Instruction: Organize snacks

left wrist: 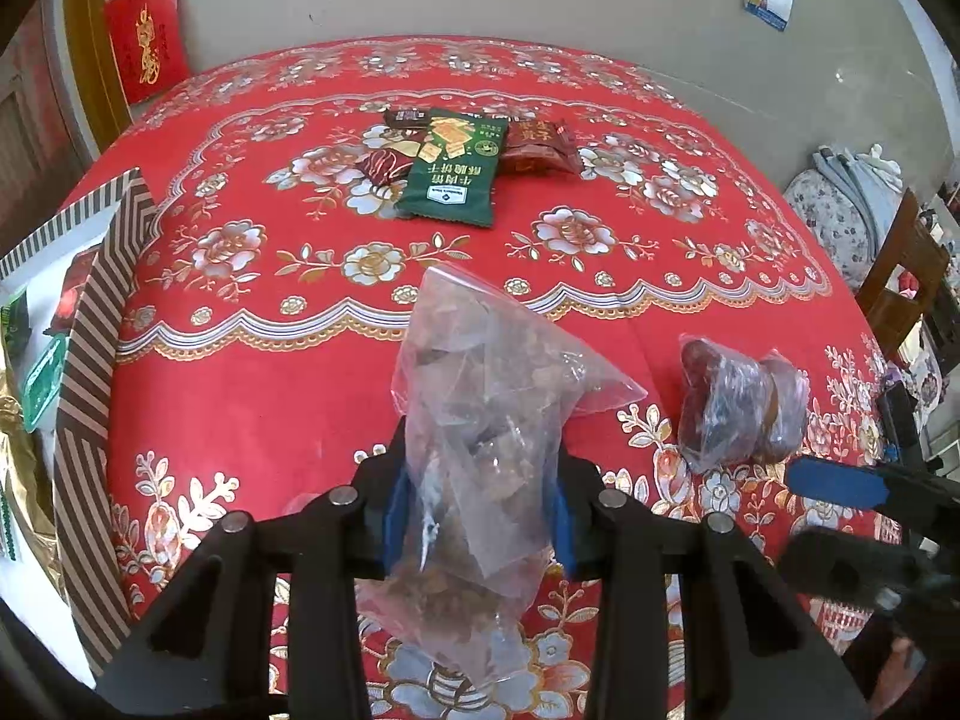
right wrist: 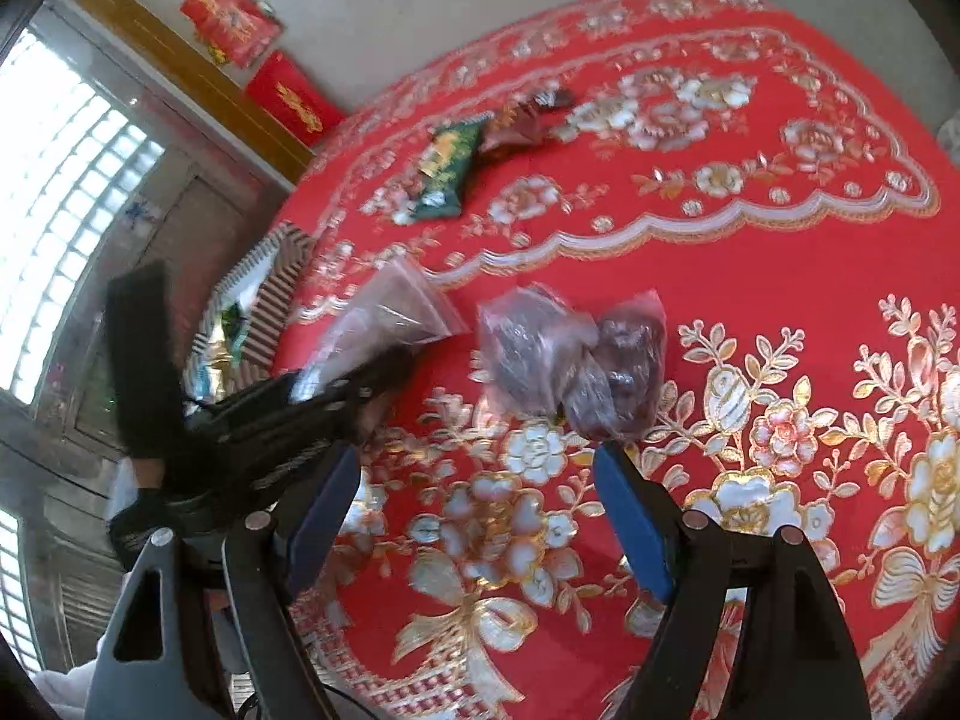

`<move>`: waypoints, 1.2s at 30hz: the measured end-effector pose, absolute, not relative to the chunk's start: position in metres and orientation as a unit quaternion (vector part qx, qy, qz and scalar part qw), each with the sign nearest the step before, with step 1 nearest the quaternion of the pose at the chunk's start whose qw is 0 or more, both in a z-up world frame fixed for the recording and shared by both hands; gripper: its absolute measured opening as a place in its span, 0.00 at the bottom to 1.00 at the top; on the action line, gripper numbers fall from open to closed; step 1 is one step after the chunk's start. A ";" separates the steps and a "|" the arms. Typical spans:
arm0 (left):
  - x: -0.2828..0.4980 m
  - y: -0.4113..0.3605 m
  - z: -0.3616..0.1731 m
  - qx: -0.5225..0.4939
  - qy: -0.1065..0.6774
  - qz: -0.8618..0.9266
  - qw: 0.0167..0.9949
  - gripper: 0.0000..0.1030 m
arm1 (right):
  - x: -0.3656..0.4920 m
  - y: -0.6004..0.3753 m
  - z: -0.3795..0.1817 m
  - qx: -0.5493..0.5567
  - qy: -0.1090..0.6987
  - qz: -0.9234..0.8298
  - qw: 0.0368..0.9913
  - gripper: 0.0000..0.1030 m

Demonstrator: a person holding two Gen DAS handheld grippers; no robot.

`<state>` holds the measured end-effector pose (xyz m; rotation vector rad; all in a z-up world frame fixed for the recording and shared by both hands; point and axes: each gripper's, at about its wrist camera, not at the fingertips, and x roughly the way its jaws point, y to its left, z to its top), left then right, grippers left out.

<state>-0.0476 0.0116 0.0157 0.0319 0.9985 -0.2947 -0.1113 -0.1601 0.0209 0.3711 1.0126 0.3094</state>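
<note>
My left gripper [left wrist: 480,480] is shut on a clear plastic bag of brown snacks [left wrist: 486,396] and holds it above the red flowered tablecloth [left wrist: 270,396]. The same bag [right wrist: 384,318] and the left gripper [right wrist: 336,396] show in the right wrist view. My right gripper [right wrist: 474,468] is open and empty, just short of two clear bags of dark red snacks [right wrist: 570,360], which also lie at the right in the left wrist view [left wrist: 738,408]. The right gripper's fingertips [left wrist: 834,483] show there too. A striped box [left wrist: 90,372] holding several snacks stands at the left edge.
A green biscuit packet [left wrist: 453,171] lies at the far middle of the table with several dark red and brown packets [left wrist: 534,147] around it. A wooden chair [left wrist: 900,276] stands off the table's right side. A window [right wrist: 54,192] and red wall hangings [right wrist: 288,96] lie beyond.
</note>
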 end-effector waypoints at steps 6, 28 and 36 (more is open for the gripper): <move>-0.048 0.013 0.016 0.011 0.478 -0.140 0.867 0.39 | -0.103 -0.176 0.026 0.165 0.467 0.111 0.862 0.78; -0.052 0.007 0.016 0.019 0.461 -0.129 0.878 0.34 | -0.089 -0.144 0.018 0.025 0.449 0.030 0.893 0.68; -0.059 0.013 0.029 0.012 0.446 -0.132 0.885 0.30 | -0.098 -0.124 0.033 0.010 0.436 0.052 0.898 0.68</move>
